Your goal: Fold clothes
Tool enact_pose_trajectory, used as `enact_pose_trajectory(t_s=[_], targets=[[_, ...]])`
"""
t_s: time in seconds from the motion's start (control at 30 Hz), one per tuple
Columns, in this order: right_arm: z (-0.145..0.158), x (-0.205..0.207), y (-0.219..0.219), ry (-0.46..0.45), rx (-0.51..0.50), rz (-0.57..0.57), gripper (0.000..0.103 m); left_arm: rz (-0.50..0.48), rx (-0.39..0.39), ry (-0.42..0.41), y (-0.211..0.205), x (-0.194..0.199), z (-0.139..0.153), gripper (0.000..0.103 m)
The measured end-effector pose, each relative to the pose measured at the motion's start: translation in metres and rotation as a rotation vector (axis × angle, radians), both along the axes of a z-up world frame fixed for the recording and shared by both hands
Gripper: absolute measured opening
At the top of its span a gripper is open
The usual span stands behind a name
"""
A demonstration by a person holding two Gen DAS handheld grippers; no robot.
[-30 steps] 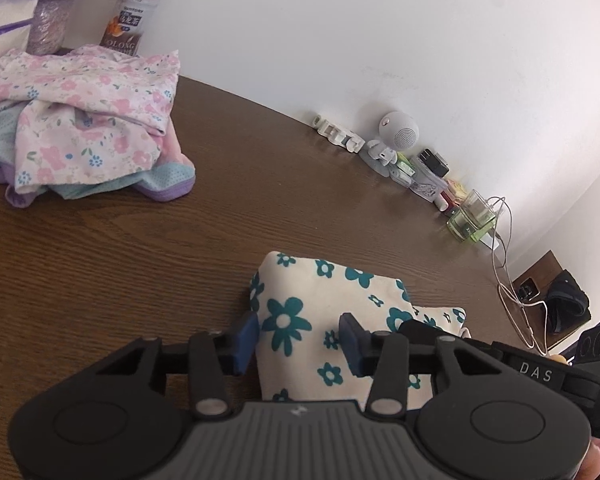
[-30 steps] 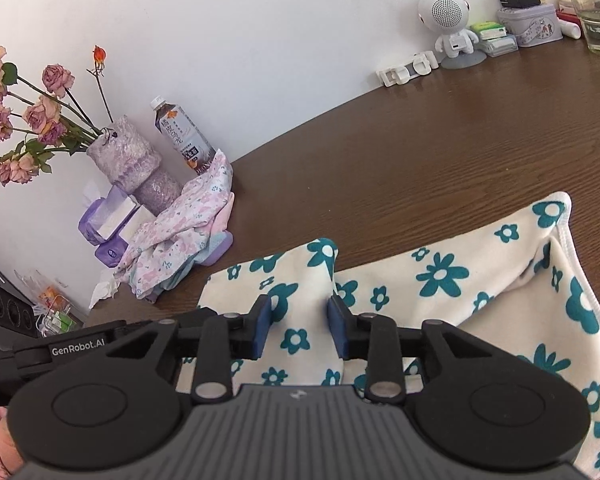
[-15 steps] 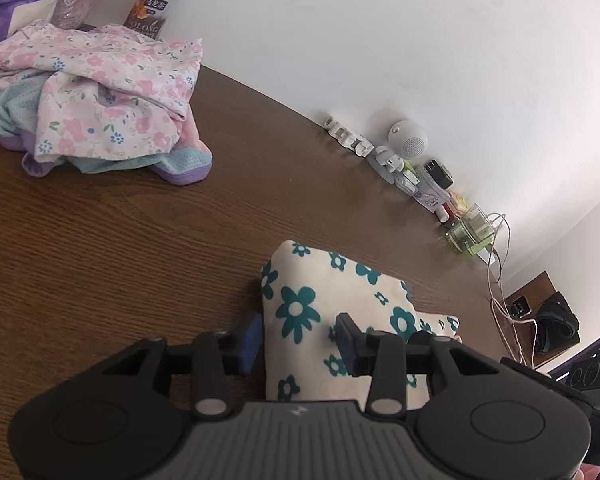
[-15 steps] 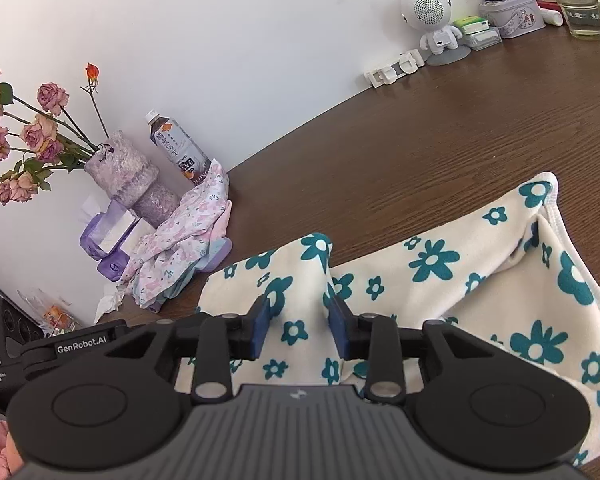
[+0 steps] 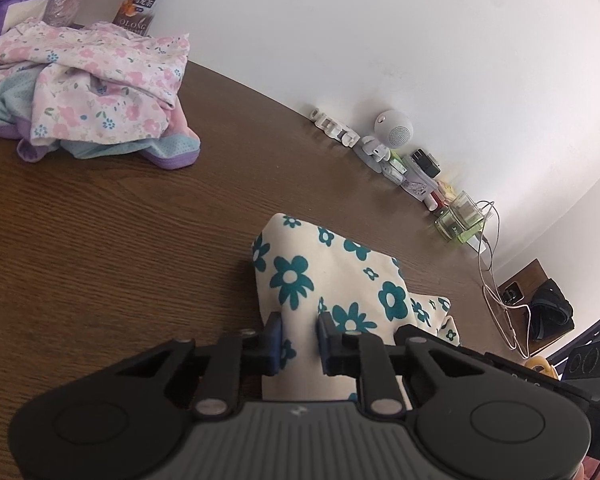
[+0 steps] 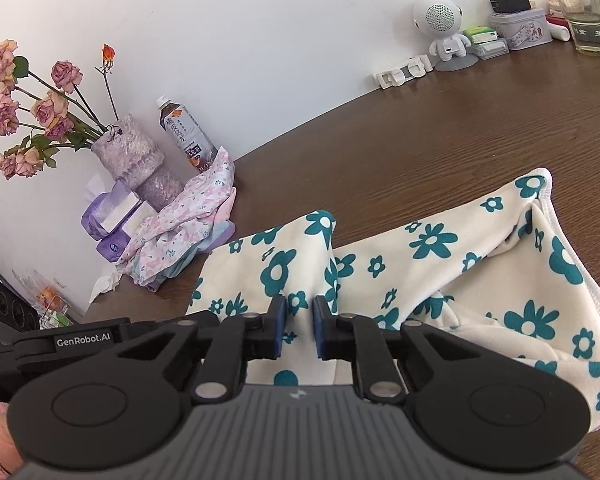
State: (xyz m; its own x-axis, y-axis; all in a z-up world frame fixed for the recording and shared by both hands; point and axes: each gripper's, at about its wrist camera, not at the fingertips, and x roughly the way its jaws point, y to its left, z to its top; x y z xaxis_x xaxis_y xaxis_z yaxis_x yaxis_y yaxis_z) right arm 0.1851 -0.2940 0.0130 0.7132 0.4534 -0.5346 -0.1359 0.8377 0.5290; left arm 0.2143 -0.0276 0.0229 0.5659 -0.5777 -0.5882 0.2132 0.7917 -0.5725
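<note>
A cream cloth with teal flowers lies bunched on the brown table. My left gripper is shut on a fold of this cloth near its left end. In the right wrist view the same cloth spreads to the right, with a white hem at its far edge. My right gripper is shut on a raised ridge of the cloth. The left gripper's black body shows at the lower left of the right wrist view.
A pile of pink floral and pastel clothes lies at the back left, beside a tea bottle, a vase of dried roses and tissue packs. A white robot figure, tins, a glass and cables line the wall.
Both grippers have closed further on the cloth. The left gripper has drawn back and risen, pulling its end of the cloth into a narrower fold.
</note>
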Motion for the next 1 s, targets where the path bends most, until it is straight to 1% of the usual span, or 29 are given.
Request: enact_pose_trajectory(t_s=[0.03,0.1,0.17,0.23,0.3,0.43,0.47,0.5,0.53,0.57,0.63,0.7,0.8,0.83,0.87,0.9,0.97,1.0], targets=[[0.000,0.000,0.000,0.001,0.003,-0.001,0.014,0.003,-0.004,0.005,0.001,0.000,0.000,0.017],[0.000,0.000,-0.003,0.005,0.021,-0.008,0.016,0.010,-0.005,0.014,0.002,0.000,0.001,0.024],[0.001,-0.003,-0.006,0.004,0.035,-0.016,0.024,0.007,-0.004,0.013,0.004,-0.005,0.004,0.033],[0.005,-0.011,-0.006,-0.016,0.024,-0.015,0.028,-0.004,-0.001,0.005,0.006,-0.011,0.006,0.037],[0.004,-0.015,-0.005,-0.018,0.020,-0.010,0.029,-0.015,0.011,-0.001,0.007,-0.017,0.007,0.041],[0.003,-0.024,-0.004,-0.020,0.013,0.000,0.029,-0.021,0.014,0.010,0.008,-0.021,0.003,0.040],[0.003,-0.026,-0.004,-0.021,0.010,0.002,0.029,-0.025,0.010,0.007,0.008,-0.022,0.002,0.039],[0.003,-0.026,-0.003,-0.024,0.004,0.003,0.029,-0.029,0.009,0.003,0.007,-0.022,0.002,0.034],[0.003,-0.027,-0.002,-0.026,-0.001,0.004,0.023,-0.034,0.012,-0.004,0.007,-0.023,0.003,0.031],[0.002,-0.027,-0.001,-0.026,-0.005,0.005,0.017,-0.037,0.014,-0.009,0.006,-0.024,0.003,0.025],[0.000,-0.026,0.001,-0.025,-0.011,0.009,0.012,-0.040,0.009,-0.013,0.006,-0.024,0.002,0.021],[-0.001,-0.025,0.002,-0.025,-0.013,0.011,0.009,-0.042,0.005,-0.016,0.006,-0.024,0.001,0.018],[-0.002,-0.025,0.001,-0.026,-0.008,0.008,0.009,-0.034,-0.005,-0.007,0.007,-0.024,0.001,0.019],[-0.001,-0.026,0.000,-0.028,-0.004,0.007,0.010,-0.031,-0.009,-0.001,0.008,-0.023,0.001,0.022],[0.001,-0.027,0.000,-0.030,-0.001,0.006,0.013,-0.027,-0.008,0.003,0.008,-0.023,0.002,0.028],[0.002,-0.028,-0.001,-0.032,0.002,0.005,0.018,-0.025,-0.003,0.003,0.008,-0.024,0.003,0.030],[0.004,-0.031,-0.002,-0.036,0.009,0.003,0.030,-0.034,0.004,-0.007,0.008,-0.028,0.006,0.037],[0.005,-0.033,-0.002,-0.040,0.009,0.004,0.032,-0.039,0.009,-0.009,0.009,-0.031,0.007,0.038]])
